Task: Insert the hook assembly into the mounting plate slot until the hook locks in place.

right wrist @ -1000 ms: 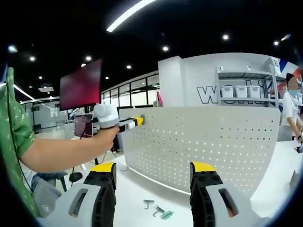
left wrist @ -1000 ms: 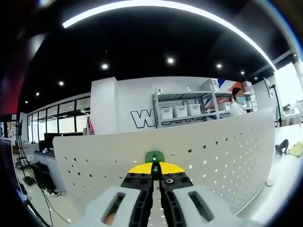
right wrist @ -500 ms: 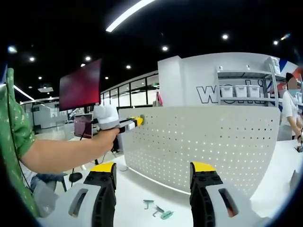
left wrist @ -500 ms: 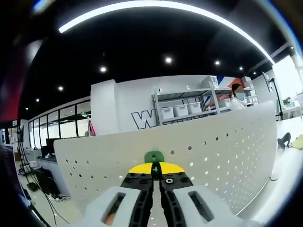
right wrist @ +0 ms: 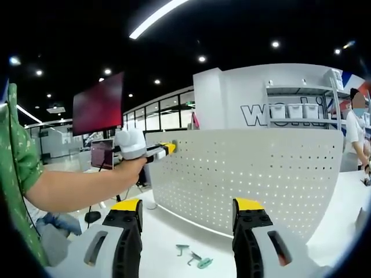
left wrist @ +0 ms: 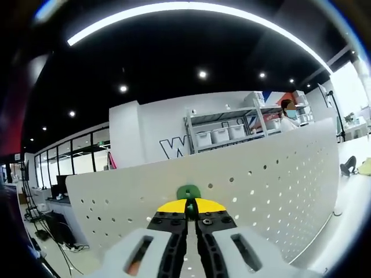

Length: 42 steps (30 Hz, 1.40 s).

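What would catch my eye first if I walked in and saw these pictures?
Probably the big white pegboard standing upright on the table, dotted with rows of holes. Next, the left gripper, its jaws shut on a small green hook held up against the board near its top edge. In the right gripper view, the right gripper hangs open, and a few spare green hooks lie on the tabletop before the board.

An open-plan office or lab space is shown: a dark ceiling (right wrist: pixel 243 23) with spotlights and a light strip (right wrist: pixel 156 17), glass partitions (right wrist: pixel 156 119), shelving (right wrist: pixel 298 107) with storage bins, and a wall screen (right wrist: pixel 98 104).
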### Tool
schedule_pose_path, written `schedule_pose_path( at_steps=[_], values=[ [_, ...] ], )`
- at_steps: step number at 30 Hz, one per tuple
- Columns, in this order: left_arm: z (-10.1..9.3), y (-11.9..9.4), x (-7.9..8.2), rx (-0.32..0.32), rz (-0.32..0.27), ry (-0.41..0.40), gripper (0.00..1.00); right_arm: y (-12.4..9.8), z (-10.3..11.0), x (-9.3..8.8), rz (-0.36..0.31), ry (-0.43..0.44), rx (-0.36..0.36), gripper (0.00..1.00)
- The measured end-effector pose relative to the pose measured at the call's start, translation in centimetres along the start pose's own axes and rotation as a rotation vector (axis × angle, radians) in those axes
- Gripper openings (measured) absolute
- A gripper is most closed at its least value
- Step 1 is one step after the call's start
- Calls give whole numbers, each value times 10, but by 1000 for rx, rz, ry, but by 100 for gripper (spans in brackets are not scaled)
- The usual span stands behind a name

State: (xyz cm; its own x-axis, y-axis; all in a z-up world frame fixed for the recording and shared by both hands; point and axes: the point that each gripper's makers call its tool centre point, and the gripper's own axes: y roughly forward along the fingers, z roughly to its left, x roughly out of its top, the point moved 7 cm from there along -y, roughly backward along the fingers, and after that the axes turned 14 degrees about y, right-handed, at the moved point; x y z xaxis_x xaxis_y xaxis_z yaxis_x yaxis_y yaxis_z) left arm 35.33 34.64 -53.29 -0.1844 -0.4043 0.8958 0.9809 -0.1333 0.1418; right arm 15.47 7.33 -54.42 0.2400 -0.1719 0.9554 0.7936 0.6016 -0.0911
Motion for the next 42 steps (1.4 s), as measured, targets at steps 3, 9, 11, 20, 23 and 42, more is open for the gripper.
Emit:
schedule_pose_path(
  at_steps=[3, 9, 11, 20, 23, 42],
  values=[
    [0, -1, 1, -3, 2, 13, 4, 0, 0, 0, -1, 0, 2, 64],
    [0, -2, 1, -3, 6, 6, 4, 0, 1, 1, -4, 0, 3, 64],
    [0, -2, 1, -3, 8, 5, 4, -1, 1, 1, -2, 1, 4, 64],
    [-1, -2, -2, -10, 24, 0, 4, -2, 2, 1, -4, 0, 4, 64],
    [-3, -2, -5, -16, 32, 5, 3, -2, 3, 2, -5, -1, 5, 63],
    [-4, 1, -10, -12, 34, 39, 3, -2, 2, 0, -3, 4, 3, 63]
  ],
)
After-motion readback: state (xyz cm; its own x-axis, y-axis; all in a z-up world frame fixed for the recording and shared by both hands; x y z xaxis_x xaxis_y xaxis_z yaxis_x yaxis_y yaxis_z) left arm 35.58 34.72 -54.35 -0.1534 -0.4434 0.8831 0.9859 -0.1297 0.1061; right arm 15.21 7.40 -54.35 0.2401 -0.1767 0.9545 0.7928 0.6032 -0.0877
